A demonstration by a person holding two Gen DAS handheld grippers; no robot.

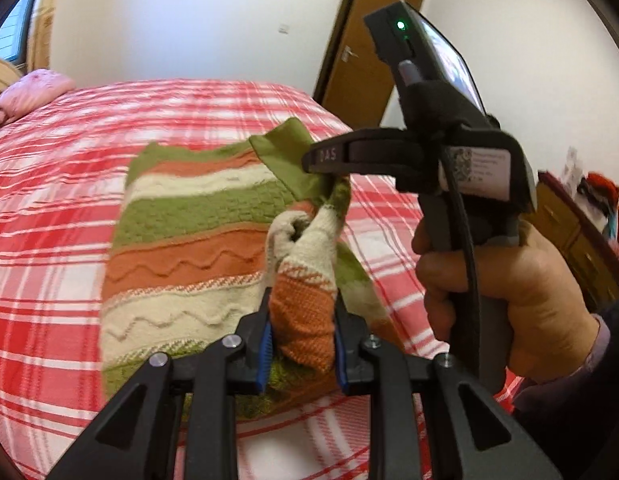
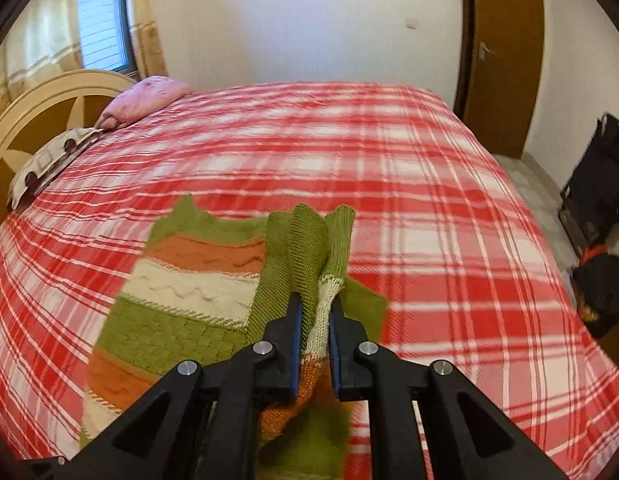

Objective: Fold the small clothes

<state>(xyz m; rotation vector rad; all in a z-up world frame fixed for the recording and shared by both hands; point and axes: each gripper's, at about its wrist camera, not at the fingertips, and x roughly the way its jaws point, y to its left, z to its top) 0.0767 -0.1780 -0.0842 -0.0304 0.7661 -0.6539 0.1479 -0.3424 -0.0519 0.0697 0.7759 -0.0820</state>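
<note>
A small knitted sweater [image 1: 181, 256] with green, orange and cream stripes lies on the red plaid bed; it also shows in the right wrist view [image 2: 177, 300]. My left gripper [image 1: 302, 344] is shut on a bunched orange and cream part of the sweater's right side, lifted off the bed. My right gripper [image 2: 314, 340] is shut on the green and cream sleeve edge. In the left wrist view my right gripper [image 1: 329, 172] shows pinching the green fabric just above and beyond the left one, with a hand on its handle.
The bed [image 2: 429, 208] with its red and white plaid cover fills both views. A pink pillow [image 2: 145, 98] and a headboard [image 2: 41, 108] are at the far left. A brown door [image 2: 505, 60] stands at the right, with dark bags [image 2: 597, 216] on the floor.
</note>
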